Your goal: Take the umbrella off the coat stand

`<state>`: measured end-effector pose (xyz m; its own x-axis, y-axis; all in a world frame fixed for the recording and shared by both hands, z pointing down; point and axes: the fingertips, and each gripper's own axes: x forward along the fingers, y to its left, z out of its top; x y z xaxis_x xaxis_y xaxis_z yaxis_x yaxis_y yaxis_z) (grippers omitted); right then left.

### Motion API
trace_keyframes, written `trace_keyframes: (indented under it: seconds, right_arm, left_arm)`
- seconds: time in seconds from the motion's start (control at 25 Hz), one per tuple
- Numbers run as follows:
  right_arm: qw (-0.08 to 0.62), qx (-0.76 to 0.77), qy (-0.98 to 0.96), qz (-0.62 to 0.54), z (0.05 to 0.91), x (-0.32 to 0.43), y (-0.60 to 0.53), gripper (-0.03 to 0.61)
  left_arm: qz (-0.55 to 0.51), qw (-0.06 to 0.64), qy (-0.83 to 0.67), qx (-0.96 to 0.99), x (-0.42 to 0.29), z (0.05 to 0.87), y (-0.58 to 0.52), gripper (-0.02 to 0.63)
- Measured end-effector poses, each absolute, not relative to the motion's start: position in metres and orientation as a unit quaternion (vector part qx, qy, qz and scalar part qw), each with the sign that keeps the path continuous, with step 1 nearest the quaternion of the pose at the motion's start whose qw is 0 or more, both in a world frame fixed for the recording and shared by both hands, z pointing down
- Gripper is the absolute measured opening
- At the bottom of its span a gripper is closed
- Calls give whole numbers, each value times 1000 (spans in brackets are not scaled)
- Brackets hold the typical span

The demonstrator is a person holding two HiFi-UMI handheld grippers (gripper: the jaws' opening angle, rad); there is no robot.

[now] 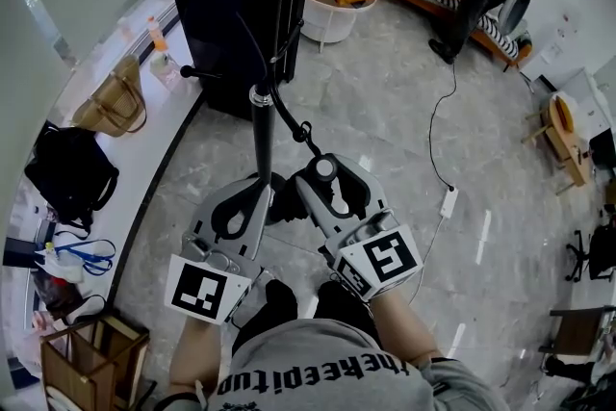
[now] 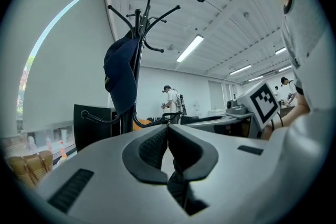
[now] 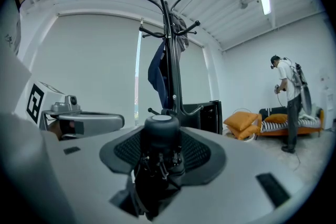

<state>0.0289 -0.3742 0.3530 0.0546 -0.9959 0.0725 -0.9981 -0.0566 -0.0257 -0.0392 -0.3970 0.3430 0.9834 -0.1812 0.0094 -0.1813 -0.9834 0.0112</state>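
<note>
Right tool (image 3: 161, 140) clamps umbrella (image 3: 160, 128) (round end forward) between pads.

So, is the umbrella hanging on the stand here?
No, the umbrella is clamped upright between the pads of the right tool, clear of the stand.

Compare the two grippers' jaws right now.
The right gripper is closed on the umbrella, upright with its cap on top; the left gripper has its pads meeting at the tips, with only something dark low between them. The right's jaws stand wide, the left's narrow. Both point toward the coat stand.
</note>
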Motion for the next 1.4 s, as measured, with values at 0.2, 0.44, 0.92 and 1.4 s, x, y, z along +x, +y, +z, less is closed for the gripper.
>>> trace_keyframes:
  seconds: [0.2,0.44,0.92,1.4]
  right_arm:
    - [8,725,-688,26,345,30,-367,209]
    - [1,717,-697,20,334,30,-355,209]
    - [-3,687,-726,6,310,32,-295,209]
    - [-6,667,-745,8,307,39,-253,209]
  left_arm:
    - [1,-5,-93,996,-39,336,-388,17]
    - [-5,-11,-103,995,-39,327,-373,17]
    - [-21,-35,-171,984,-50,303,-316,17]
    - [-34,-32,-227,973,-55,292,-292,15]
